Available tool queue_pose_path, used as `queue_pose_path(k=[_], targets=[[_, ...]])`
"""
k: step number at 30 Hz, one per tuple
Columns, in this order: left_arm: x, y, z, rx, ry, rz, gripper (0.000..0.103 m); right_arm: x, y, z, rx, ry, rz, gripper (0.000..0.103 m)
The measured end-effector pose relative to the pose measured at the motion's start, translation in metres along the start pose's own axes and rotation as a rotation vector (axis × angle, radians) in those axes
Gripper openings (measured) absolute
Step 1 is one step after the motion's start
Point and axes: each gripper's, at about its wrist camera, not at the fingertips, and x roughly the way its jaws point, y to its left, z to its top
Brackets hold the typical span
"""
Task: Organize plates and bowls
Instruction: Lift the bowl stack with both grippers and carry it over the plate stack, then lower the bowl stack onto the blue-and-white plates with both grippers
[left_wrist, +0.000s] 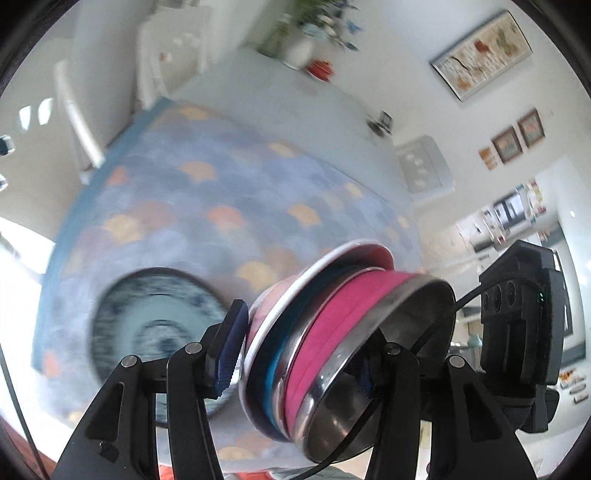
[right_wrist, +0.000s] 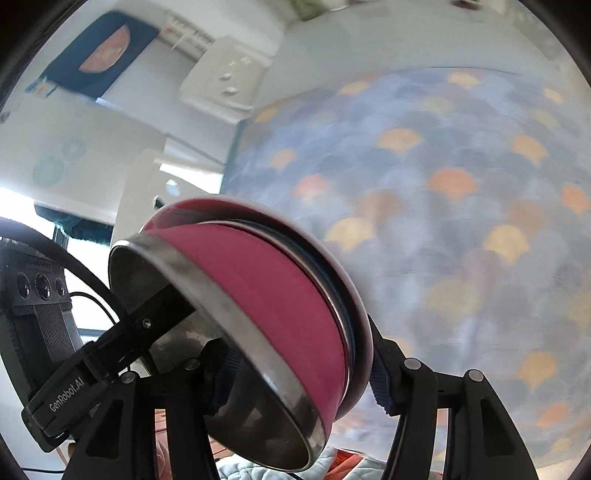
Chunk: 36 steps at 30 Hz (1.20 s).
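Observation:
A stack of nested bowls (left_wrist: 332, 325), with steel, pink, blue and white rims, hangs tipped on its side above the table. My left gripper (left_wrist: 297, 354) is shut on it: one blue pad (left_wrist: 231, 347) presses the white bowl's outside and the other finger sits inside the steel bowl. My right gripper (right_wrist: 303, 373) is shut on the same stack of bowls (right_wrist: 266, 295) from the opposite side, and its body shows in the left wrist view (left_wrist: 524, 325). In the right wrist view the left finger (right_wrist: 147, 325) reaches into the steel bowl. A blue patterned plate (left_wrist: 155, 325) lies on the cloth below.
A blue tablecloth (left_wrist: 221, 192) with orange scale shapes covers the table (right_wrist: 461, 203). At the table's far end stand a plant in a white vase (left_wrist: 299, 44) and a small red object (left_wrist: 320, 69). White chairs (right_wrist: 225, 81) stand at the table's edges.

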Motion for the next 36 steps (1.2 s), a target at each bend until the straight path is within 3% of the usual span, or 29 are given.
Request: queue_pose_path(k=[9,18,26,36], targets=[[-0.006,0.082,-0.002,-0.06,0.041,0.011,0.047,0.077,0.051,-0.011,-0.005,0.092,-0.026,0.058],[0.021,0.125,-0.009,-0.093,0.144,-0.014,0.047,0.127,0.048,-0.013,0.049,0.187,-0.099,0.058],[0.034,0.141,-0.006,-0.091,0.2,-0.031,0.047,0.14,0.049,-0.008,0.049,0.201,-0.124,0.059],[0.018,0.148,-0.007,-0.12,0.149,-0.085,0.047,0.116,0.05,-0.006,0.049,0.136,-0.117,0.059]])
